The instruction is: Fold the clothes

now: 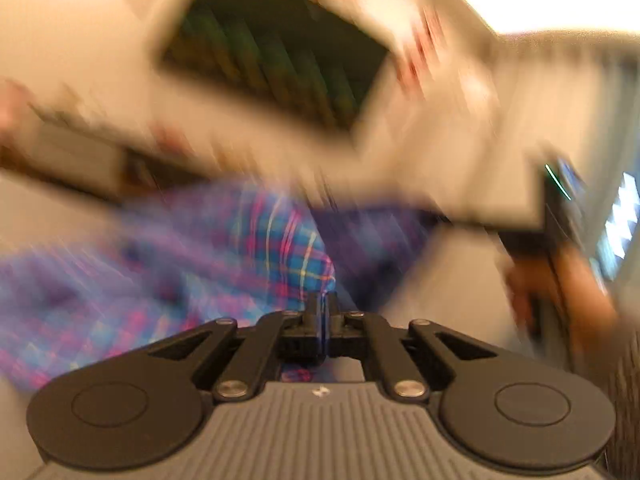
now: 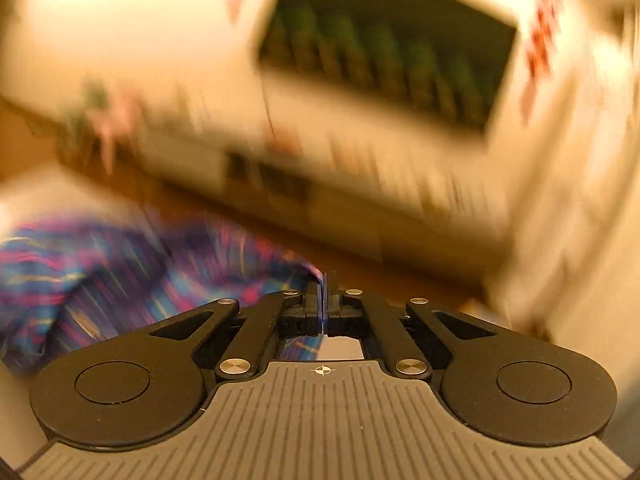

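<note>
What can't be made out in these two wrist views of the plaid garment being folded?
- Garment type: in both views motion blur smears the plaid cloth, and the gripper bodies cover its near part.
- How much cloth each shut gripper holds: the fingers hide it at the left gripper and the right gripper.
- Room details: blurred in both views.

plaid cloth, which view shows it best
The left wrist view: the plaid cloth spreads widest there, with one sharper patch of checks above the left hand-held gripper, which pinches it. The right wrist view shows a smaller, blurrier stretch at lower left, clamped by the right hand-held gripper.
</note>
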`<state>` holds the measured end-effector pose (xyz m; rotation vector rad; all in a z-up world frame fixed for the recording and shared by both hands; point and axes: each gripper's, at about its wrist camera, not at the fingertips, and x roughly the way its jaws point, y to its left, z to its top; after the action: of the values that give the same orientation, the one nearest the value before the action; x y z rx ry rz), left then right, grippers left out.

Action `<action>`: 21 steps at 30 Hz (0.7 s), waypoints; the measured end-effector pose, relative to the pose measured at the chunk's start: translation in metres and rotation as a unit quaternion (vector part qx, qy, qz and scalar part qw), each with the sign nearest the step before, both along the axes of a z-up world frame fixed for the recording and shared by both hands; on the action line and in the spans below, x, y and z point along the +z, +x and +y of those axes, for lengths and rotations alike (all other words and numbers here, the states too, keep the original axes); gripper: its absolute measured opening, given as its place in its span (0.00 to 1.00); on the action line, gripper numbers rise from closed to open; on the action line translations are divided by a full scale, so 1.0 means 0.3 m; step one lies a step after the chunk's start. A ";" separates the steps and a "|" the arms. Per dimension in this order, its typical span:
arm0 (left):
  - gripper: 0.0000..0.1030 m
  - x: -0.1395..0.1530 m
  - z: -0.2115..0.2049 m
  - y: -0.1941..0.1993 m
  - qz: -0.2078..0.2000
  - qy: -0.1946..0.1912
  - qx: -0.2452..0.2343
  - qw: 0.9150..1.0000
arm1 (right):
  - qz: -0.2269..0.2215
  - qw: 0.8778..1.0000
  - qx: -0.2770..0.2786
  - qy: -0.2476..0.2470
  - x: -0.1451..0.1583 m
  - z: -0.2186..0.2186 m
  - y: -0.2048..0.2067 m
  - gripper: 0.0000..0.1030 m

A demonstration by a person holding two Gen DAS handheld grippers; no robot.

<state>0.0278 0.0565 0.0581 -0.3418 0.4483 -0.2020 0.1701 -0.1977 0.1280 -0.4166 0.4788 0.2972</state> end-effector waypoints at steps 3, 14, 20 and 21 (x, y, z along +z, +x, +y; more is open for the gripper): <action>0.06 -0.036 -0.101 -0.039 0.031 0.006 -0.075 0.997 | 0.085 0.993 -0.070 -0.049 -0.226 -0.126 0.023 0.01; 0.72 -0.057 0.208 0.026 0.069 -0.096 0.038 0.992 | 0.017 0.986 0.125 0.106 -0.095 0.073 -0.369 0.95; 0.73 -0.061 0.444 0.072 0.086 -0.161 0.131 0.974 | 0.033 0.953 0.243 -0.179 -0.420 0.421 -0.440 0.46; 0.73 -0.066 0.462 0.071 0.093 -0.167 0.133 0.972 | 0.024 0.944 0.240 -0.224 -0.472 0.444 -0.438 0.09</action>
<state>0.0491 0.1951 0.0383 -0.7513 0.5483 0.0193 0.0389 -0.0646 -0.0135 -0.9783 0.4891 0.6767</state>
